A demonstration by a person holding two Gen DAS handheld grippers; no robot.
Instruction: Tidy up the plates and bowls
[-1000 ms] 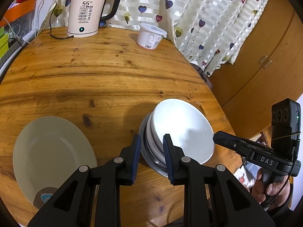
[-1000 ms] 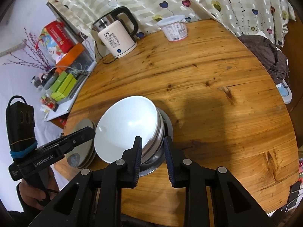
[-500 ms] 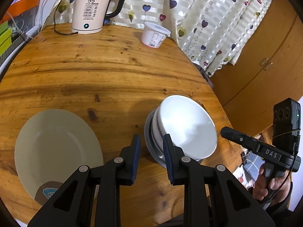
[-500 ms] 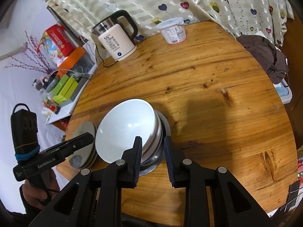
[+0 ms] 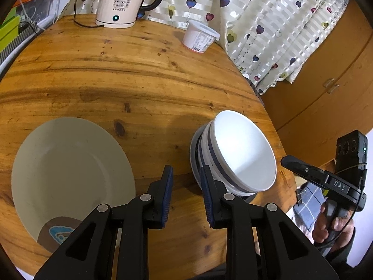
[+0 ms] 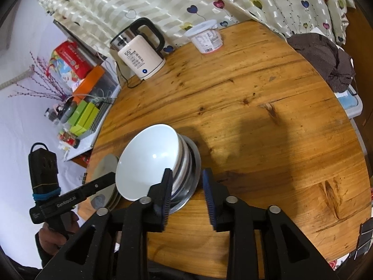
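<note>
A tilted white bowl (image 5: 242,154) tops a nested stack of striped bowls that rests in a steel dish (image 5: 194,163) near the table's front edge. To its left lies a pale plate (image 5: 70,175) with a brown and blue mark. My left gripper (image 5: 185,175) hovers over bare wood between plate and stack, jaws slightly apart and empty. My right gripper (image 6: 187,177) is opening, with the steel dish's rim (image 6: 195,179) in the gap and its left pad against the stack (image 6: 151,161). The plate (image 6: 107,163) is partly hidden behind the left gripper (image 6: 105,179).
A kettle (image 5: 123,2) and a white tub (image 5: 200,37) stand at the far side of the round wooden table (image 5: 139,77). Heart-print curtains hang behind. A dark cloth (image 6: 326,53) lies off the right edge, and boxes (image 6: 84,116) crowd a shelf on the left.
The right gripper's jaws have spread wider around the stack's edge. The left gripper has slid left, away from the stack and toward the plate.
</note>
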